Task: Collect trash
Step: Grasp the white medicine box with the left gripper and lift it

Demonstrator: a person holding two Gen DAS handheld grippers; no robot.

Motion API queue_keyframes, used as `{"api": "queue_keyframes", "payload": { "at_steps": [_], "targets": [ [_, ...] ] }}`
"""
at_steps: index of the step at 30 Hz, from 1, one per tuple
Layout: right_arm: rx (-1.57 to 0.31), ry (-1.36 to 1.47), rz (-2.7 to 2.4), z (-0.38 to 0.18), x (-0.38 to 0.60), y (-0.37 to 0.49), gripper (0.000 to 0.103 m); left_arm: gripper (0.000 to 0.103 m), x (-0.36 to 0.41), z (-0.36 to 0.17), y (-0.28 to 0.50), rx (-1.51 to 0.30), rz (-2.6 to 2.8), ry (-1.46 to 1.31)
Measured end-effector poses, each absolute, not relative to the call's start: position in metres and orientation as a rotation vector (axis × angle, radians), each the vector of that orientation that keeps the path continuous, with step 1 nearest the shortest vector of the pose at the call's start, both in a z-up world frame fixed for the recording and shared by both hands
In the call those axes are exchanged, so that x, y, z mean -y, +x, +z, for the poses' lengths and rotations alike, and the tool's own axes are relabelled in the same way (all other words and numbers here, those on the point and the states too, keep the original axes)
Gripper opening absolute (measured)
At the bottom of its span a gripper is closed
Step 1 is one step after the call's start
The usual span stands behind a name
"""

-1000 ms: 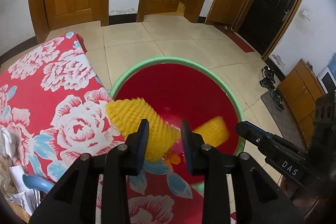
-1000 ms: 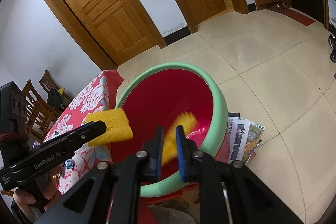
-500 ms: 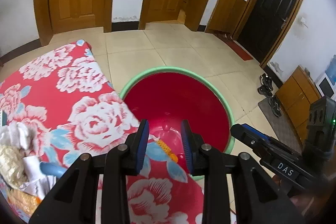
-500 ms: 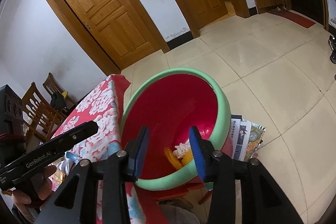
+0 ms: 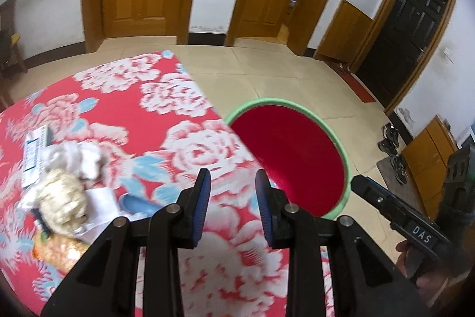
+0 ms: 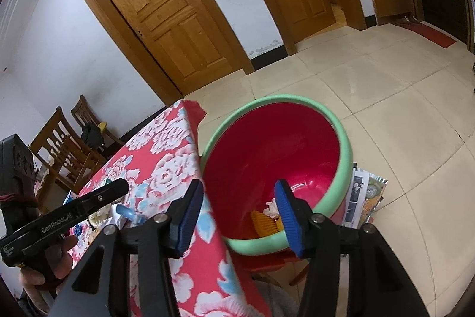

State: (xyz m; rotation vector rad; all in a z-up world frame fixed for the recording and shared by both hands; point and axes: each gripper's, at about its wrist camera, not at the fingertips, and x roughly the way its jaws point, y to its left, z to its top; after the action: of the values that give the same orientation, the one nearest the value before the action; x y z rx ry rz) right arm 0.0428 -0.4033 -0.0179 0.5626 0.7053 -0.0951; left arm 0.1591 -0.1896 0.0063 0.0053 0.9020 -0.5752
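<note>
A red basin with a green rim stands beside the table's edge. Yellow foam netting and a white scrap lie in its bottom. My left gripper is open and empty above the floral tablecloth, left of the basin. My right gripper is open and empty over the basin's near rim. Trash lies on the table at the left: a cream foam net, crumpled white tissue, white paper, an orange wrapper, a blue piece.
A printed card lies at the table's left edge. Newspapers lie on the tiled floor under the basin. Wooden chairs stand behind the table. Wooden doors line the far wall; shoes sit by a cabinet.
Both grippers let go of the yellow foam netting, which fell into the basin. The right jaws opened wide. The left gripper drew back over the table, bringing the trash pile into view.
</note>
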Motion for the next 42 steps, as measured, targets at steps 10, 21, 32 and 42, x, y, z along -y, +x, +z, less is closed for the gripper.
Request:
{"api": "queue_keyframes", "payload": {
  "at_steps": [10, 21, 32, 42],
  "targets": [
    [-0.718, 0.529, -0.057, -0.010, 0.376, 0.051, 0.066, 0.030, 0.126, 0.006, 0.177, -0.938, -0.404, -0.031],
    [-0.750, 0.507, -0.047, -0.013, 0.354, 0.063, 0.070, 0.030, 0.046, 0.004, 0.215, -0.940, -0.235, -0.078],
    [-0.793, 0.497, -0.050, -0.021, 0.344, 0.072, 0.072, 0.048, 0.006, -0.023, 0.259, -0.998, -0.111, -0.061],
    [-0.820, 0.491, -0.057, -0.027, 0.341, 0.077, 0.073, 0.064, 0.004, -0.042, 0.283, -0.992, -0.088, -0.051]
  ]
}}
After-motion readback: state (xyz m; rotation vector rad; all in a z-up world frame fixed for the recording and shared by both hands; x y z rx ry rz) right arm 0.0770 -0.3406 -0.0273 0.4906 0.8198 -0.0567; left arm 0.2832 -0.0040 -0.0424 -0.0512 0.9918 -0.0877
